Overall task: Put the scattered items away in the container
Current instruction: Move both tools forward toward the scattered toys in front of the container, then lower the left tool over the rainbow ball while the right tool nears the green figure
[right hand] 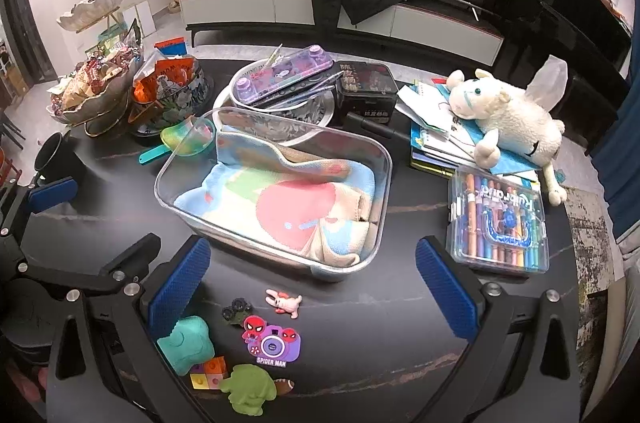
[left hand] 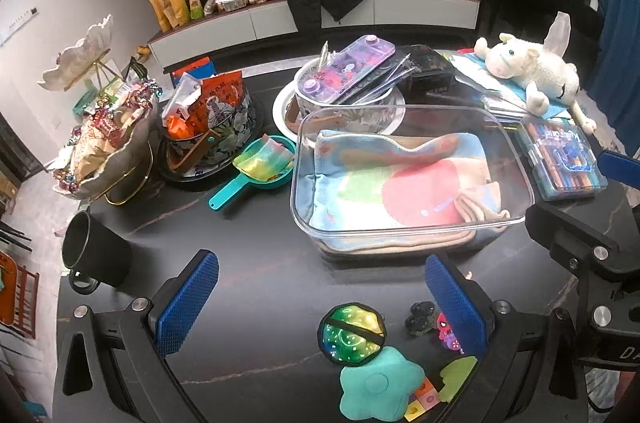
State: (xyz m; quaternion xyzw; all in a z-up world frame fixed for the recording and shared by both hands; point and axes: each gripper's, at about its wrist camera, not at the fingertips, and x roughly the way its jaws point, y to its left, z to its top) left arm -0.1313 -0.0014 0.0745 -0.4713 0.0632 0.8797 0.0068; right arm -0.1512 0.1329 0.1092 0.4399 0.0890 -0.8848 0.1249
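While the toys wait on the table, we hold both claws wide apart, gripping nothing.

From the left claw we see the box just past the disc and star; its right finger hides part of a small toy. From the right claw we see the bunny and sticker close below, easy to reach.

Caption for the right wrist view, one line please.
Open right gripper hovers over small toys before the clear bin lined with a towel.
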